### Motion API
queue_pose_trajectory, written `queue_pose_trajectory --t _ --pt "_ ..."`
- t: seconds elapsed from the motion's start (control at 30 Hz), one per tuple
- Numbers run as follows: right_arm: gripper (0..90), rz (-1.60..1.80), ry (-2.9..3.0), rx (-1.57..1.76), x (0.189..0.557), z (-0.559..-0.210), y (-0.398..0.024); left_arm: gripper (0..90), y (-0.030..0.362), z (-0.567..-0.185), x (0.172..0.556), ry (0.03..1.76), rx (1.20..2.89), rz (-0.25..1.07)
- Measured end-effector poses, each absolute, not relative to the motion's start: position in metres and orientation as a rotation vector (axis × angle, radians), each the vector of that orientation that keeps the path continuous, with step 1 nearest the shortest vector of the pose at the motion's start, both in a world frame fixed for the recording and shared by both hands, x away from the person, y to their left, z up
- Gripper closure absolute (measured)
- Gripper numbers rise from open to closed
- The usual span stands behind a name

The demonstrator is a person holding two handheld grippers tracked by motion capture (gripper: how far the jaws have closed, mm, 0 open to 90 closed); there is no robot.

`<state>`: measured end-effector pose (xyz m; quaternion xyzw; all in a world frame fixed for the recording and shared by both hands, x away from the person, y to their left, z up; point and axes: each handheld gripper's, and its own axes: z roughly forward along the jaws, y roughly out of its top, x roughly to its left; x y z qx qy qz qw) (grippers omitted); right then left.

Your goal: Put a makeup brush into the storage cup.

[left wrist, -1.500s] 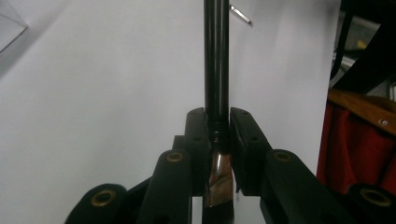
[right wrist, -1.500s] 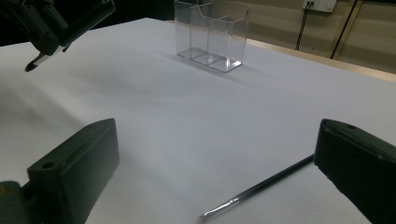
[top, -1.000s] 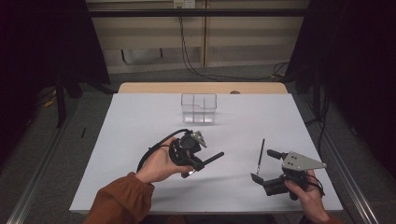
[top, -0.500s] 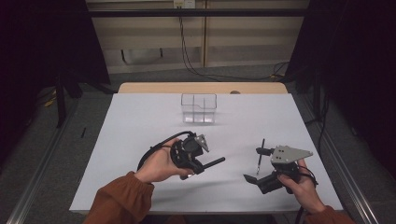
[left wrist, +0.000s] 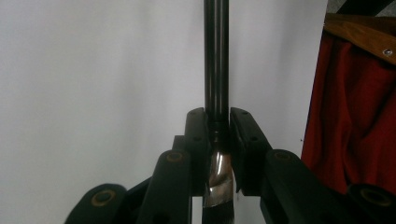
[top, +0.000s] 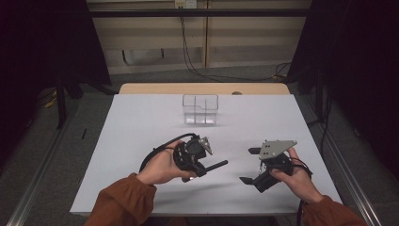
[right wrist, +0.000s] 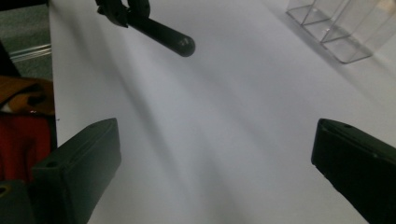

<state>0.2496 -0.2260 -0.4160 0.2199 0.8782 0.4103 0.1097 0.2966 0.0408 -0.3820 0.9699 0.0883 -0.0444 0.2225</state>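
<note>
My left gripper (top: 204, 166) lies level over the white table (top: 141, 122), left of centre, shut on a thin black rod (top: 219, 165) that sticks out to the right. In the left gripper view the jaws (left wrist: 218, 116) clamp this rod (left wrist: 215, 56) where black meets a shiny twisted metal end. My right gripper (top: 250, 165) hovers at the front right, open, pointing left toward the rod's tip. In the right gripper view its pads (right wrist: 215, 154) stand wide apart with nothing between them, and the rod's rounded end (right wrist: 166, 36) shows ahead.
A clear plastic box (top: 200, 109) with compartments stands at the table's back centre, also at the top right as the box (right wrist: 336, 28). Red cloth (left wrist: 350, 116) hangs past the table edge. Both hands come in from the front edge.
The right gripper has moved left toward the table's middle and risen a little, with its jaws still wide. The left gripper and its rod have stayed put.
</note>
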Motion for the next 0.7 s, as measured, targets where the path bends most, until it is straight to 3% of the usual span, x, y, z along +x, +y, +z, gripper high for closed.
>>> queue_pose_trajectory --t 0.7 --pt "6.9 0.989 2.861 0.460 0.264 -0.411 -0.192 78.1 0.036 -0.390 0.295 0.218 2.765 -0.157"
